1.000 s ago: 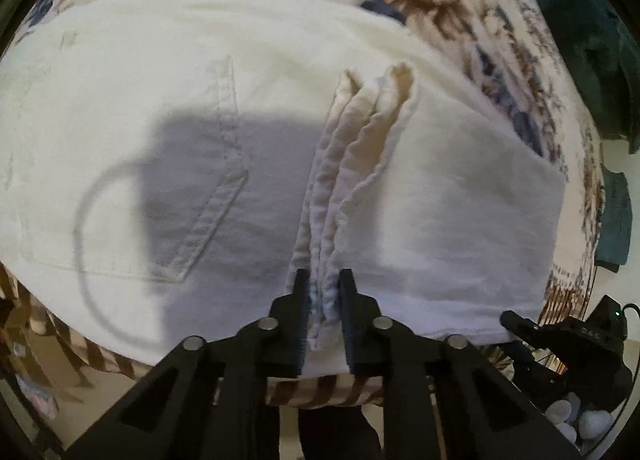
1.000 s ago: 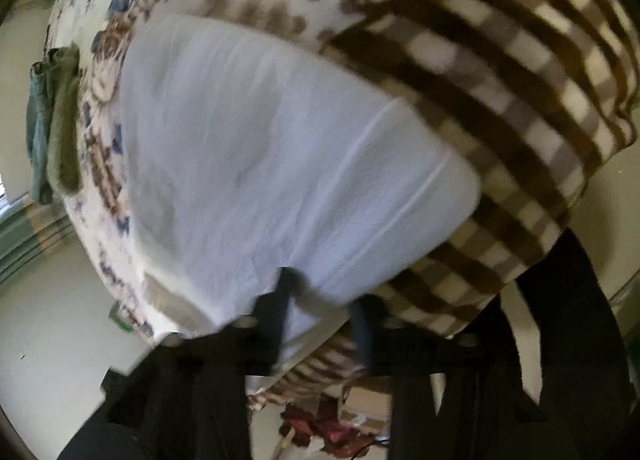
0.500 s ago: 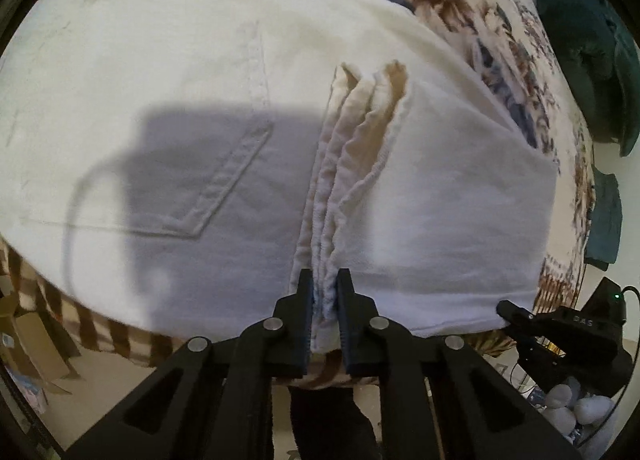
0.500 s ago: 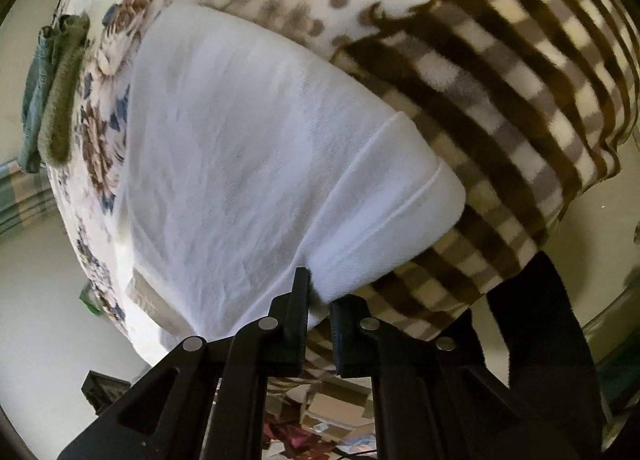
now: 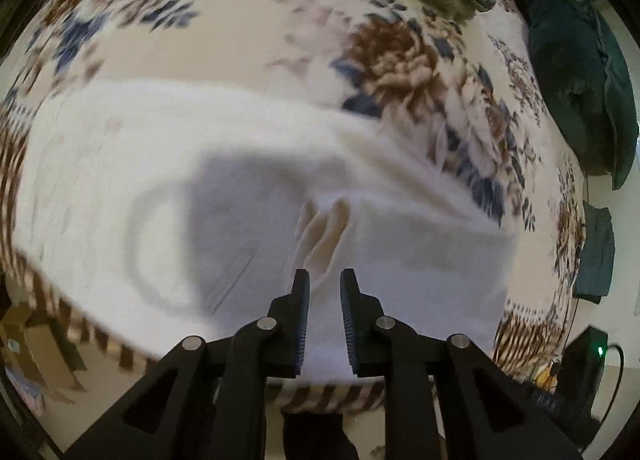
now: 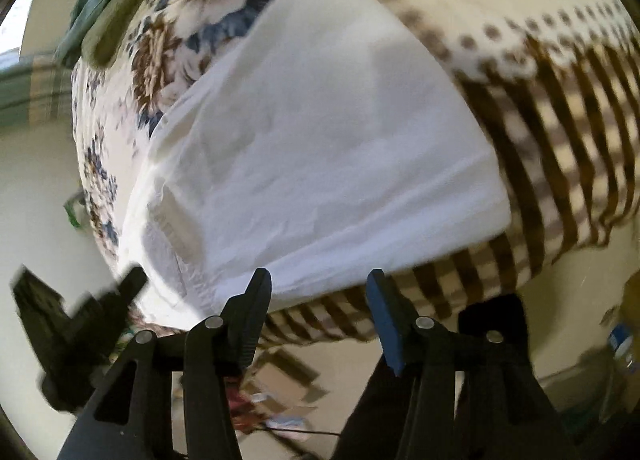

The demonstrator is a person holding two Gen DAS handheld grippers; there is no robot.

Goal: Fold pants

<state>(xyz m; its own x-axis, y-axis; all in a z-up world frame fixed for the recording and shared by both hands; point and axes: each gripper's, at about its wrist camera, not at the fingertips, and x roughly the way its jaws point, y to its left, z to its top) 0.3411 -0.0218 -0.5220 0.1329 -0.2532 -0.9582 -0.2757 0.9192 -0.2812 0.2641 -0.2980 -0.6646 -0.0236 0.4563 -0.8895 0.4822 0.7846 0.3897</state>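
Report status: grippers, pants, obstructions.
Left gripper open over pants. Right gripper open at their near edge. Pants folded flat on blanket. Nothing in the way.

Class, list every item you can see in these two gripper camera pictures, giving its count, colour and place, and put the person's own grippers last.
Folded cotton pants: one, white, lying on the blanket near its front edge.
Fleece blanket: one, cream with brown and blue flowers and a brown checked border, under the pants.
Dark green garment: one, bunched at the blanket's far right.
Cardboard box: one, brown, on the floor lower left.
Left gripper: black, open, above the pants.
Right gripper: black, open, at the pants' near edge.
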